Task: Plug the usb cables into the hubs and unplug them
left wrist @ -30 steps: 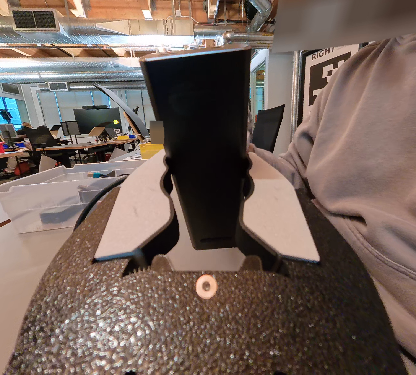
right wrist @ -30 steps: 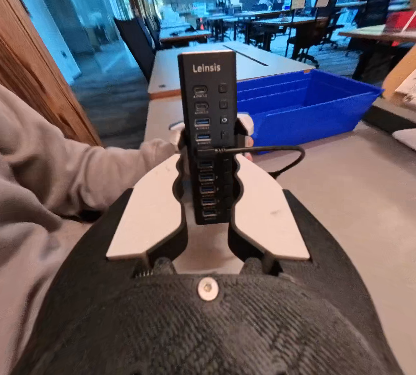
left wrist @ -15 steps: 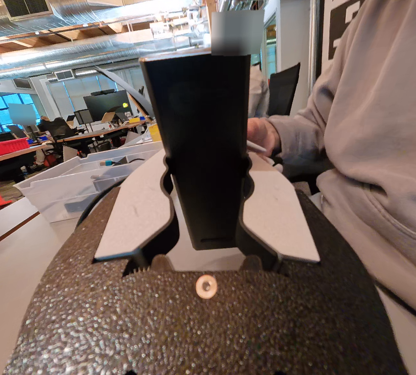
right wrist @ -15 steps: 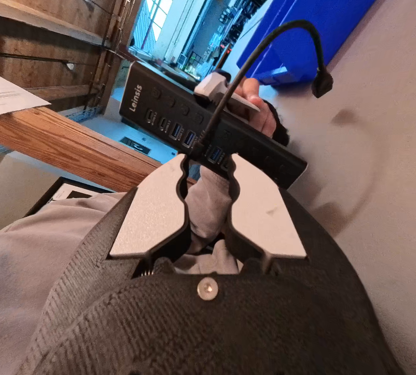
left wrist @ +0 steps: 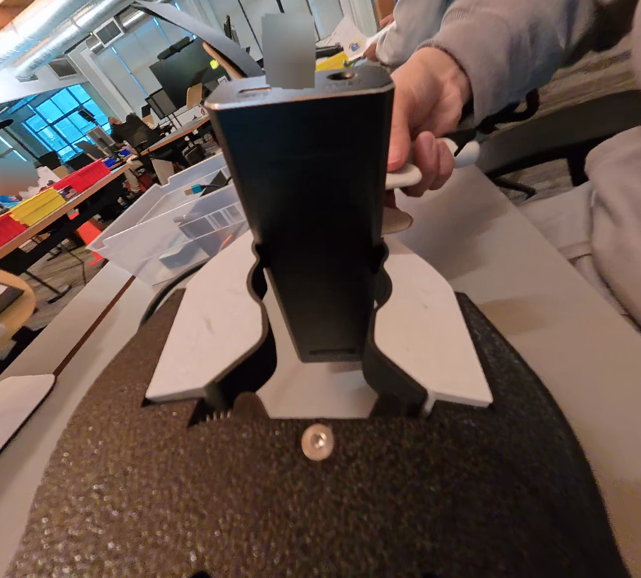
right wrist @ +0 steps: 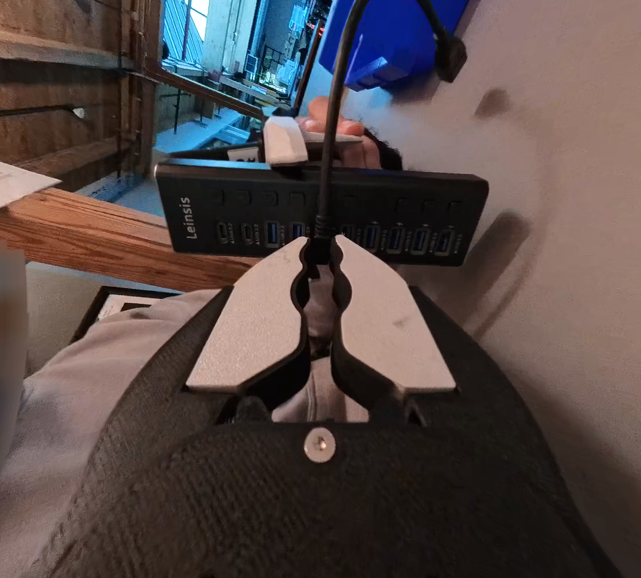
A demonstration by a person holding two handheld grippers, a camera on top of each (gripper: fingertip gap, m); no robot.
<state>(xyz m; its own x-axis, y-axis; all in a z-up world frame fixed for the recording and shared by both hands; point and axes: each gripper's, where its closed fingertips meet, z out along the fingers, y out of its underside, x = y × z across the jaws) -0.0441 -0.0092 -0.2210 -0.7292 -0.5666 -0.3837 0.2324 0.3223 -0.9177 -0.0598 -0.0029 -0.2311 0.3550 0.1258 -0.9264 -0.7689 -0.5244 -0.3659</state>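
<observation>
Black and long, the hub (left wrist: 305, 214) stands up in the middle of the left wrist view, and the left tongs (left wrist: 317, 270) are clamped on its lower sides. A second ago the ceiling filled the top of that view; now it tips down and shows more of the table (left wrist: 520, 301). At the left of the frame sits one clear bin (left wrist: 145, 242). At the right, one hand (left wrist: 423, 131) is next to the hub.

In the right wrist view the hub (right wrist: 347, 211) now lies sideways across the middle; a second ago it stood upright there. The right tongs (right wrist: 321, 251) were wide around the hub then. Now they are pinched together on the plug of one black cable (right wrist: 350, 23), right at the hub's row of ports. The cable loops up and over to the upper right, in front of one blue bin (right wrist: 399, 23).
</observation>
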